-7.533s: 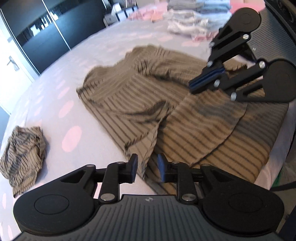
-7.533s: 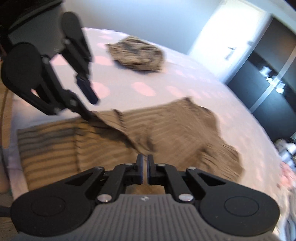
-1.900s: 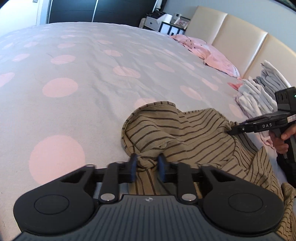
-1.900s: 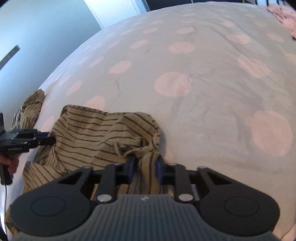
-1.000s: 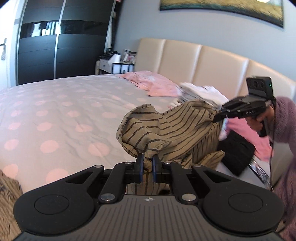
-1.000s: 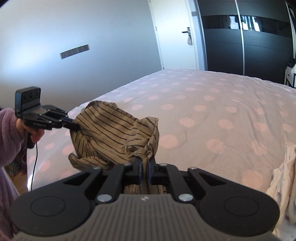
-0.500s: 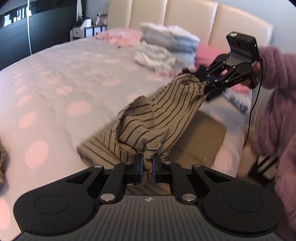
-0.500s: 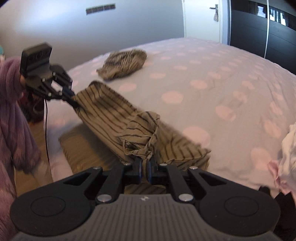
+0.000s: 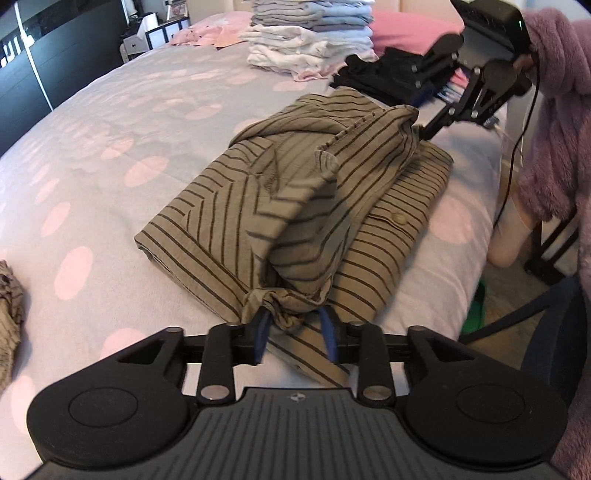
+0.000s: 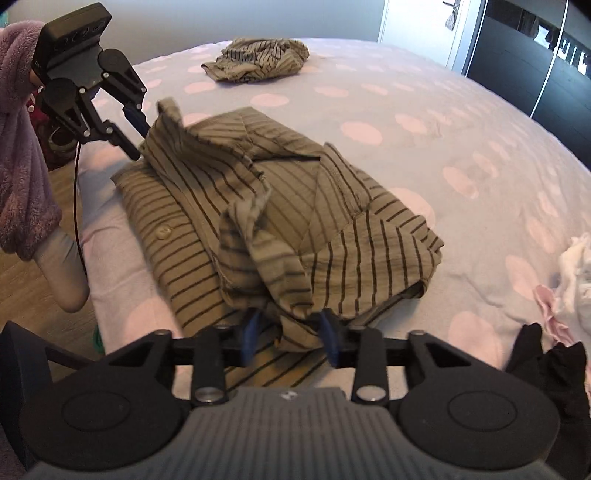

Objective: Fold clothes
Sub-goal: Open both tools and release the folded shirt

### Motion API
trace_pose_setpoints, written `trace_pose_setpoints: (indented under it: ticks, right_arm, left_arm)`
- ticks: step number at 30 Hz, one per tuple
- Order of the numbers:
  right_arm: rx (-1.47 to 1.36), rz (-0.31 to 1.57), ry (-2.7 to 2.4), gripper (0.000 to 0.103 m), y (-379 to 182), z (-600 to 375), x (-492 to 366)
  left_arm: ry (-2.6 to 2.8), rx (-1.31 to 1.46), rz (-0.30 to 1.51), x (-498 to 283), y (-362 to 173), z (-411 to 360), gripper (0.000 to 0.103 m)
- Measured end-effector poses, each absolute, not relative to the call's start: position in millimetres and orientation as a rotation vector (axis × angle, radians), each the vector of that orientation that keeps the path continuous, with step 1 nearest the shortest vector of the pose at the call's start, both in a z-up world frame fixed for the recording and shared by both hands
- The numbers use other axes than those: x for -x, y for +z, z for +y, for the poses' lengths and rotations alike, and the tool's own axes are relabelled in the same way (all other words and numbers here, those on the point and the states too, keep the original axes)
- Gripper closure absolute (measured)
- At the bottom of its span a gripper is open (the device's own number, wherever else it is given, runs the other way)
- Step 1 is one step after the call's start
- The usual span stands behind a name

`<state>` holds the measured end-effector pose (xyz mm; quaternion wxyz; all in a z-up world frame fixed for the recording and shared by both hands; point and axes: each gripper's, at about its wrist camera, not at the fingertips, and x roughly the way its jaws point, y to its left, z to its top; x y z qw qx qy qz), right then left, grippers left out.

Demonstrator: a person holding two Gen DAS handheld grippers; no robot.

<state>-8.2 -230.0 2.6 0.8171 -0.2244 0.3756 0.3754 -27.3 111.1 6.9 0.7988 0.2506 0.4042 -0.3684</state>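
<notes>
An olive shirt with dark stripes (image 9: 306, 206) lies folded over on itself on the bed, near the bed's edge; it also shows in the right wrist view (image 10: 280, 218). My left gripper (image 9: 295, 334) is open at one end of the shirt, with a bunched corner of cloth loose between its fingers. My right gripper (image 10: 290, 336) is open at the opposite end, its fingers astride a fold. Each gripper also shows from the other's camera, the right gripper (image 9: 424, 107) and the left gripper (image 10: 136, 125), both open by the cloth.
The bed (image 9: 122, 122) has a grey cover with pink dots. A stack of folded clothes (image 9: 314, 33) and a black garment (image 9: 384, 77) lie near the headboard. A second crumpled striped garment (image 10: 258, 59) lies farther off. The floor (image 10: 29, 273) is just past the bed's edge.
Both grippers carried the raised shirt half down onto the lower half, then opened and let the cloth go. The shirt now lies folded on the bed.
</notes>
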Motion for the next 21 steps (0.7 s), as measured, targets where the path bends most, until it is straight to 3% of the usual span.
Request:
trace_pose_setpoints:
  ticks: [2,4,8,16,17,18,19,20,21]
  right_arm:
    - [0.522,0.792,0.802,0.057,9.9,-228.6,21.7]
    - [0.553,0.778,0.822,0.056,18.5,-224.7,31.8]
    - [0.637,0.708,0.842,0.041,28.2,-208.7,53.9]
    - [0.949,0.583,0.757,0.042,-5.3,-164.1,73.5]
    - [0.981,0.578,0.743,0.046,-11.8,-161.4,73.3]
    - [1.012,0.58,0.73,0.064,-17.4,-159.7,73.3]
    - [1.04,0.589,0.716,0.077,-21.9,-158.9,73.5]
    - [1.056,0.6,0.711,0.09,-24.4,-159.1,73.9]
    - [1.055,0.608,0.719,0.088,-23.8,-160.3,75.4]
  left_arm:
    - [-0.776,-0.589,0.84,39.2,14.0,106.9,0.06]
    - [-0.779,-0.614,0.805,49.7,23.1,101.1,0.06]
    - [-0.759,-0.698,0.699,71.2,36.5,81.8,0.052]
    - [-0.796,-0.894,0.615,98.1,3.7,26.7,0.052]
    - [-0.766,-0.938,0.615,98.1,-5.6,21.6,0.059]
    - [-0.735,-0.981,0.614,98.1,-14.8,16.5,0.066]
    - [-0.711,-1.008,0.619,96.6,-22.0,14.8,0.083]
    - [-0.713,-1.01,0.629,95.1,-24.0,16.3,0.092]
    - [-0.716,-1.009,0.638,93.7,-25.8,18.0,0.094]
